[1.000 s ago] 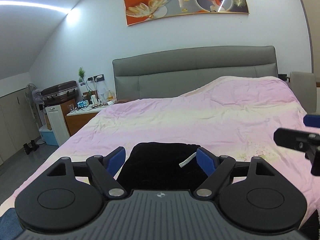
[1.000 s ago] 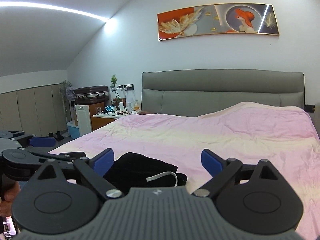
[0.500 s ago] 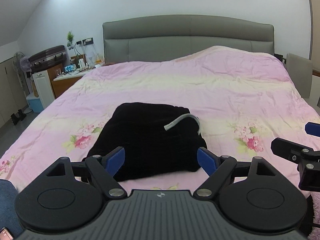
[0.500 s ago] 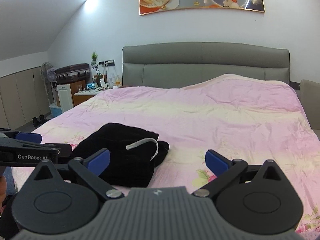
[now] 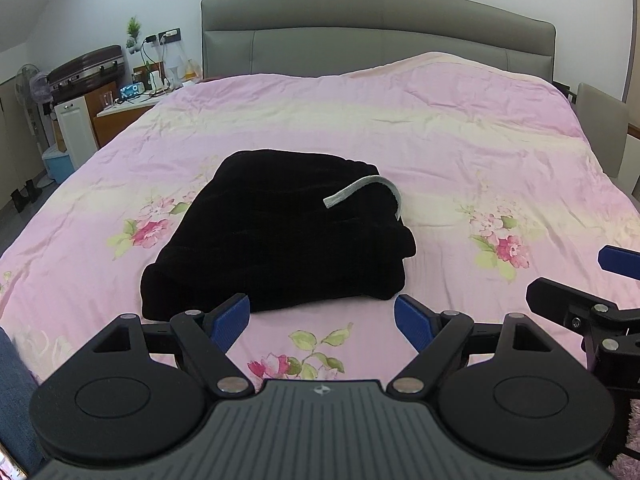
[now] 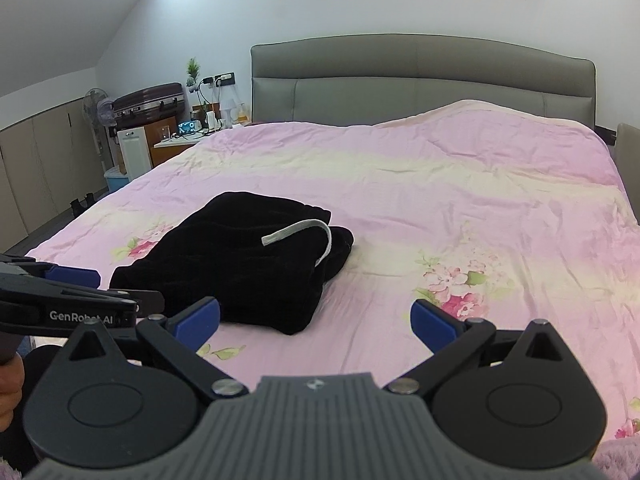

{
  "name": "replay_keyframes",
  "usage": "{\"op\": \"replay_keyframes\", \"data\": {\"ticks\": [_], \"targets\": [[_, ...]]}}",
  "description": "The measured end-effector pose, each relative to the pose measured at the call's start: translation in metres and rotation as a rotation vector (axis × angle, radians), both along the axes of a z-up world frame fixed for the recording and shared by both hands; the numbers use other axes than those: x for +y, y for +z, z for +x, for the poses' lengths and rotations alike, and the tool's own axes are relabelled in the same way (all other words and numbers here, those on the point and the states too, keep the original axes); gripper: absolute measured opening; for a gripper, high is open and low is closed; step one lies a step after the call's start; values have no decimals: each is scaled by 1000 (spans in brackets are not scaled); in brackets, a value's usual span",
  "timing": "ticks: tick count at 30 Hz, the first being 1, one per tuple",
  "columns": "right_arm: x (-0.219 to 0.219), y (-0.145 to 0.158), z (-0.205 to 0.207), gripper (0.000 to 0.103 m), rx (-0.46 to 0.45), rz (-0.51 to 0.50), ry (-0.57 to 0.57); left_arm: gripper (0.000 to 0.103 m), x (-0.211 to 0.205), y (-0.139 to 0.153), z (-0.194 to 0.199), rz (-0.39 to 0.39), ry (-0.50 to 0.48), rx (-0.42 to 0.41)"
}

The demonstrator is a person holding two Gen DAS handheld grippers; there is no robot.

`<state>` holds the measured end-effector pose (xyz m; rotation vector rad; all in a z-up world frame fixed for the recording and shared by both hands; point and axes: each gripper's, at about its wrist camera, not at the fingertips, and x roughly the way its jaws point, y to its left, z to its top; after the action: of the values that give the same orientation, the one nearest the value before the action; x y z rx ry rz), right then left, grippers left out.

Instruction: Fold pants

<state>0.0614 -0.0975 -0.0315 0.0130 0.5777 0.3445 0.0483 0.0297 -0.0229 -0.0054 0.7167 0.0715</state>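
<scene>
The left gripper (image 5: 322, 322) hangs low over the near edge of the bed (image 5: 460, 128), jaws spread wide with nothing between them. Just beyond it the black pants (image 5: 276, 240) lie on the pink bedcover as a thick, rounded bundle, a pale drawstring (image 5: 366, 190) looped over the top (the layers are too dark to count). That bundle would fit a loosely finished fold as well as a heap awaiting spreading. Further right, the right gripper (image 6: 316, 320) is likewise wide open and holds nothing.
</scene>
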Motion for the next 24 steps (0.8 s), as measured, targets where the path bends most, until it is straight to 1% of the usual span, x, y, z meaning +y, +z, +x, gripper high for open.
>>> {"op": "replay_keyframes", "data": {"ticks": [3,24], "targets": [[0,1,-1,98,-7,2,7,96,1,2,2,-15,2,5],[-10,6,-8,98,-32,32,17,96,-2,9,-1,-9,4,-6]]}}
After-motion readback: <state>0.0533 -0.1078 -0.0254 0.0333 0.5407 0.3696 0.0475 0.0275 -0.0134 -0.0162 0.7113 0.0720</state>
